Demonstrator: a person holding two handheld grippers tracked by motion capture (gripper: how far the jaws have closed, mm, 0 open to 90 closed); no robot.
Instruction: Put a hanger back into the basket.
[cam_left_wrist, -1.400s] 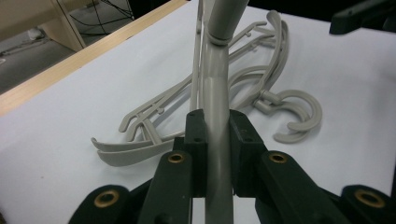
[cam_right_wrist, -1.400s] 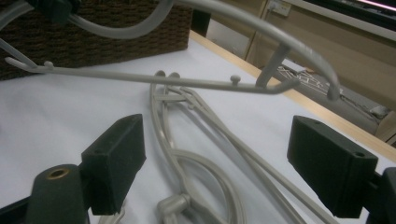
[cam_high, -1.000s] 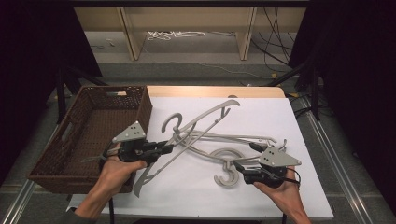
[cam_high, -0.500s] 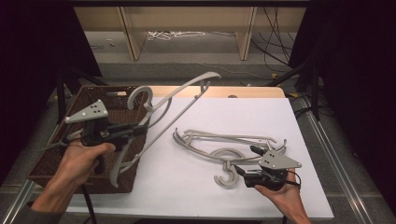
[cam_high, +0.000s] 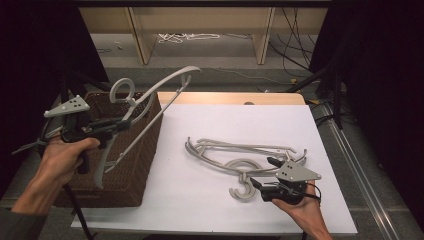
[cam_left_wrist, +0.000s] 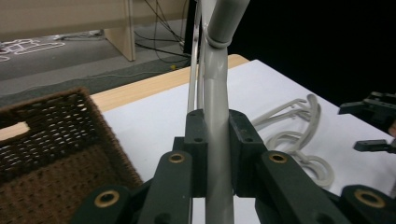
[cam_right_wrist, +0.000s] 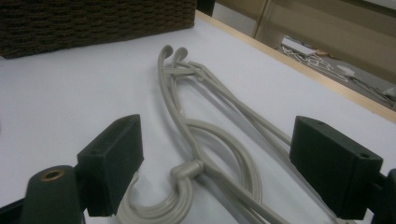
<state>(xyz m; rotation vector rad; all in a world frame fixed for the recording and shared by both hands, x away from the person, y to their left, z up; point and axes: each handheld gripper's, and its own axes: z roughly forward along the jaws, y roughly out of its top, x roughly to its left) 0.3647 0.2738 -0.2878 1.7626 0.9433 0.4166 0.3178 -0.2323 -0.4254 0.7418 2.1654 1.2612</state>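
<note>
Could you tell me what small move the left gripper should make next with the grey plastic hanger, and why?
Probably lower it into the brown wicker basket and then release. The left gripper is shut on the grey plastic hanger, which hangs tilted over the basket's rim, not yet inside.

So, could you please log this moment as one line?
left gripper: shut on hanger, above basket | right gripper: open by stacked hangers

The held hanger (cam_left_wrist: 215, 116) runs off the top edge — its hook unseen — in the left gripper view.
</note>
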